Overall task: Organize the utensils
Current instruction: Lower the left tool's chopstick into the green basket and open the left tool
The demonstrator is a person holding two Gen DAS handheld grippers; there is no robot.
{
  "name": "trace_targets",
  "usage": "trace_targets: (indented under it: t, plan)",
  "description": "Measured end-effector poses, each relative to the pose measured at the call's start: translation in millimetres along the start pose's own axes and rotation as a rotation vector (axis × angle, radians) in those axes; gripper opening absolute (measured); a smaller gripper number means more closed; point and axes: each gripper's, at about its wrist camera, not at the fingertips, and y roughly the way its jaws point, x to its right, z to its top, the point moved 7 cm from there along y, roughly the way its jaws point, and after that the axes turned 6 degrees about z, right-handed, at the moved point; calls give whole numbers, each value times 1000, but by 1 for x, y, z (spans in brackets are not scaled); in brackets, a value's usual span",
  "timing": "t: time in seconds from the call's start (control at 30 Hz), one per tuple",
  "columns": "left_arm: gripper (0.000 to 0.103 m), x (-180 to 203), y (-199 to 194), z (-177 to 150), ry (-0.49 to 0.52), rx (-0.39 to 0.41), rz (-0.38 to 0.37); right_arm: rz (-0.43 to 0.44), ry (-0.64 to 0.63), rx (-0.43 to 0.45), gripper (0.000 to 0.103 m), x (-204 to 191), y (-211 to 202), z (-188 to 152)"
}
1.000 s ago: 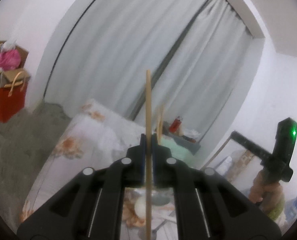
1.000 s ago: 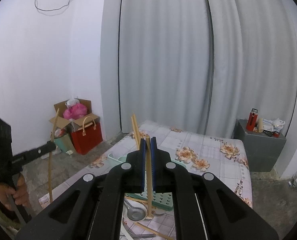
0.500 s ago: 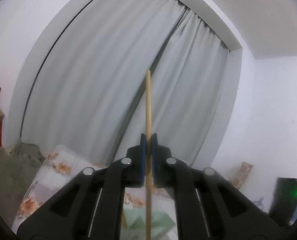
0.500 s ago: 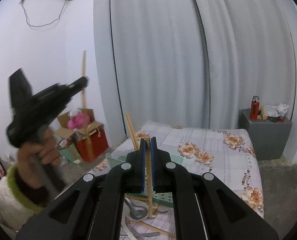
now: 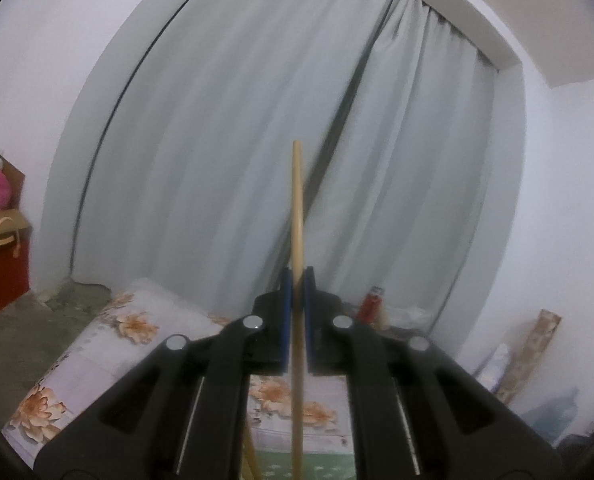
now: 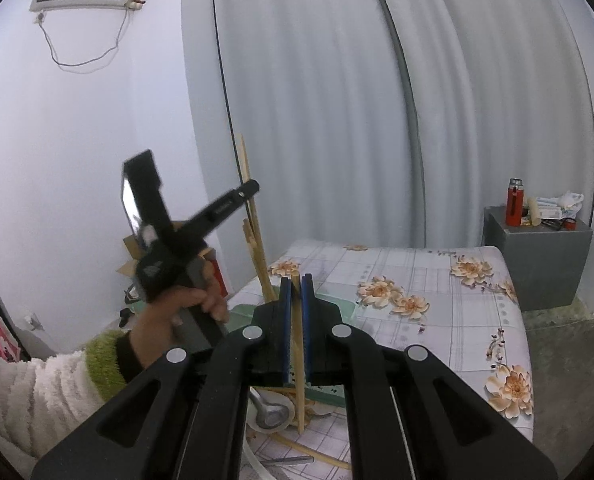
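My left gripper (image 5: 296, 276) is shut on a wooden chopstick (image 5: 297, 208) that stands upright, its tip against the curtain. In the right wrist view the left gripper (image 6: 253, 186) is raised at the left, with that chopstick (image 6: 245, 168) pinched in it. My right gripper (image 6: 296, 280) is shut on another wooden chopstick (image 6: 300, 396) that reaches down towards the table. A green utensil tray (image 6: 337, 316) lies behind the right fingers, with several chopsticks (image 6: 261, 256) leaning up from it. A metal spoon (image 6: 271, 414) and a loose chopstick (image 6: 313, 452) lie below.
The table has a floral cloth (image 6: 437, 276). A grey cabinet (image 6: 537, 256) with a red flask (image 6: 513, 202) stands at the right. A red bag (image 5: 1, 268) and a cardboard box sit on the floor at the left. Grey curtains (image 5: 257, 140) hang behind.
My left gripper has risen with its chopstick and moved towards the middle, close beside the right gripper. The right gripper has tilted up a little and kept its chopstick.
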Motion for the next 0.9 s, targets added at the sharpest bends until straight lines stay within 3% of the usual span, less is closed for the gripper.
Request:
trace_targets:
  t: [0.23, 0.47, 0.7, 0.77, 0.9]
  plan:
    - [4, 2, 13, -15, 15, -26, 42, 12, 3, 3, 5, 3, 0, -2]
    - [4, -2, 10, -25, 24, -28, 36, 15, 6, 2, 5, 3, -2, -3]
    - [6, -5, 2, -30, 34, -82, 23, 6, 5, 6, 5, 1, -7, -3]
    - [28, -5, -5, -30, 42, -106, 9, 5, 8, 6, 5, 2, -7, -3]
    - [49, -5, -30, -23, 40, -124, -21, 4, 12, 5, 5, 0, -9, -3]
